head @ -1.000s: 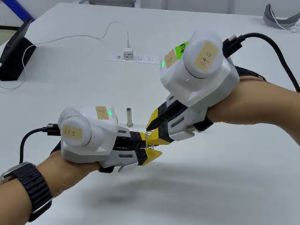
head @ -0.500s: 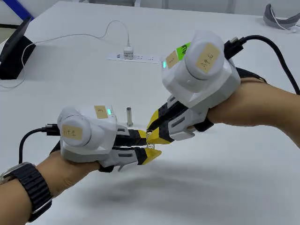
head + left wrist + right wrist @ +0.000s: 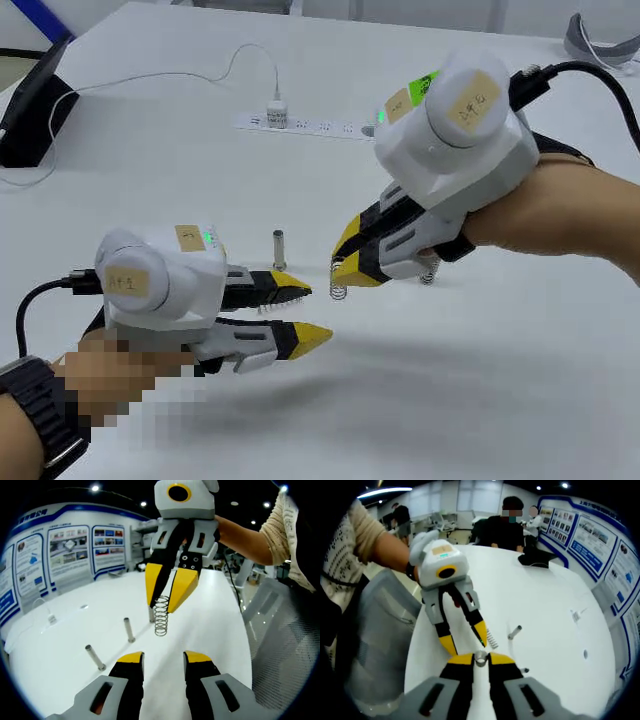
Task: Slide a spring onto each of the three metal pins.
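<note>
My right gripper (image 3: 346,266) is shut on a small coil spring (image 3: 338,281) that hangs upright from its yellow tips just above the white table (image 3: 480,380). The left gripper view has that spring (image 3: 161,615) in front of the far pin (image 3: 151,614), with two more bare metal pins (image 3: 129,630) (image 3: 95,657) standing to the left. In the right gripper view the spring (image 3: 480,658) sits end-on between my own jaws (image 3: 480,659). My left gripper (image 3: 300,312) is open and holds nothing, a little short of the spring. One pin (image 3: 279,250) stands beyond it.
A loose spring (image 3: 491,639) lies on the table by the left gripper's tip, and another spring (image 3: 428,270) shows under the right gripper's body. A power strip (image 3: 300,124) with a plugged cable lies farther back. A black device (image 3: 30,105) sits at the left edge.
The two grippers had met at the spring; now the left jaws have opened and drawn back left, while the right gripper has moved right with the spring in its tips.
</note>
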